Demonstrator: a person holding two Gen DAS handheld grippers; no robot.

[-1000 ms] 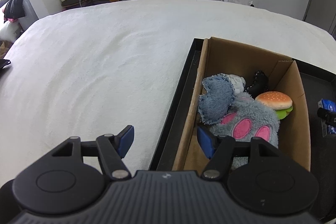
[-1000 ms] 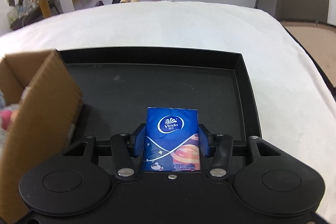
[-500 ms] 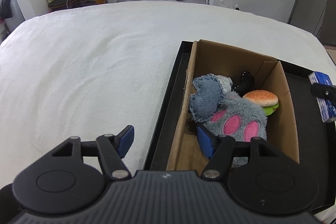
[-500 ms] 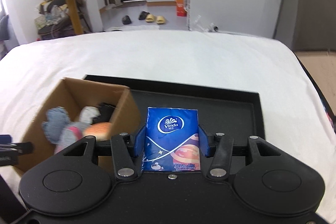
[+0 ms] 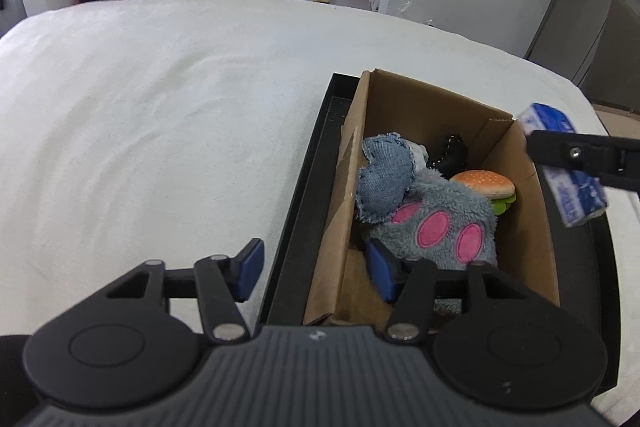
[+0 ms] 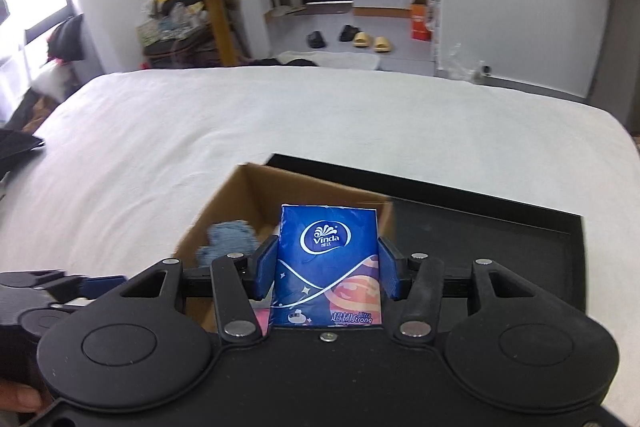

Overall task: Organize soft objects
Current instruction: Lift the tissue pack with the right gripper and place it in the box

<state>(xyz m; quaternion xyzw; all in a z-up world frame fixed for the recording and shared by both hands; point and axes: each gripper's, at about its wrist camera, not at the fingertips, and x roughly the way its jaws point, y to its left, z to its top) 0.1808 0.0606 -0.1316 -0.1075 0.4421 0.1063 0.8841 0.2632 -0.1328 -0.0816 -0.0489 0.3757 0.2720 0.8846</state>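
Right wrist view: my right gripper (image 6: 327, 273) is clamped on a blue tissue pack (image 6: 327, 263), both blue pads pressed flat against its sides, pack upright and held in the air above the cardboard box (image 6: 256, 195). Left wrist view shows the same pack (image 5: 560, 167) off past the box's right wall (image 5: 532, 187), over the black tray (image 5: 308, 195).

My left gripper (image 5: 316, 269) has its jaws closing, fingers apart; they straddle the box's left wall, left pad (image 5: 250, 267) outside over the tray edge, right pad (image 5: 382, 277) inside the box. No pad pressing on the cardboard that I can see.

Box sits in the tray's left part, tray sits near the right edge of the white bed (image 5: 160, 131). Inside the box: denim heart cushion (image 5: 382, 183), grey plush paw (image 5: 436, 223) with pink spots, burger toy (image 5: 486, 187) at the right wall, small black item (image 5: 450, 153) toward the far end, unclear what it is.
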